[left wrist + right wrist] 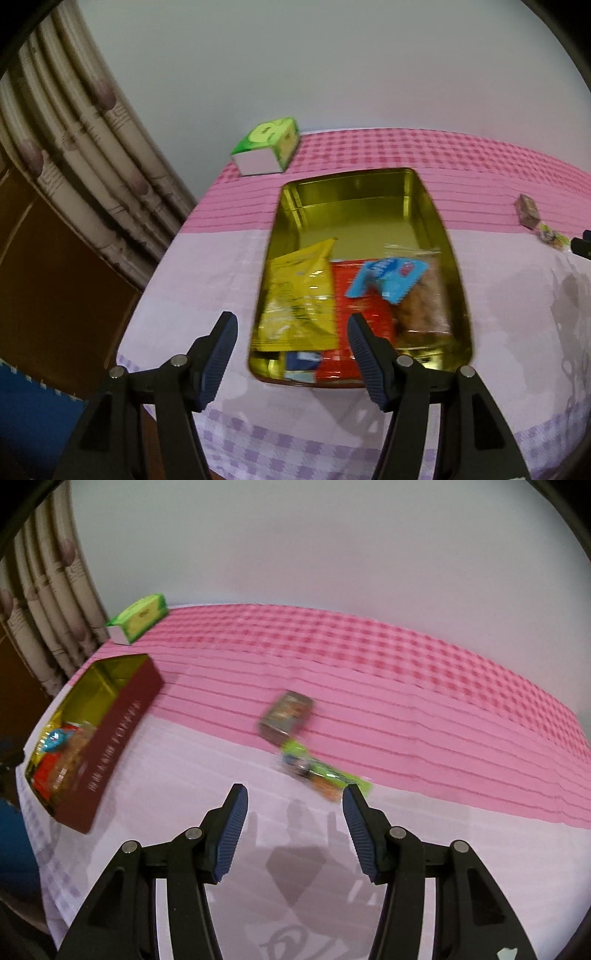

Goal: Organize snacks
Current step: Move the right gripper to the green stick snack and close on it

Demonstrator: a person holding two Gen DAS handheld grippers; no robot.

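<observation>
A gold-lined tin box (351, 188) with dark red outer walls (122, 731) stands on the table. It holds a yellow bag (299, 291), a red packet (351, 332), a blue packet (388, 280) and a clear bag of brown snacks (421, 302). My left gripper (291, 328) is open and empty above the box's near end. A small brown snack box (288, 716) and a green-edged snack packet (321, 771) lie on the cloth right of the tin. My right gripper (293, 801) is open and empty, just short of the green packet.
A green tissue box (267, 146) sits at the table's far left corner, also in the right wrist view (142, 616). A curtain (74, 147) hangs left of the table. The pink and lilac tablecloth (406, 709) covers the table.
</observation>
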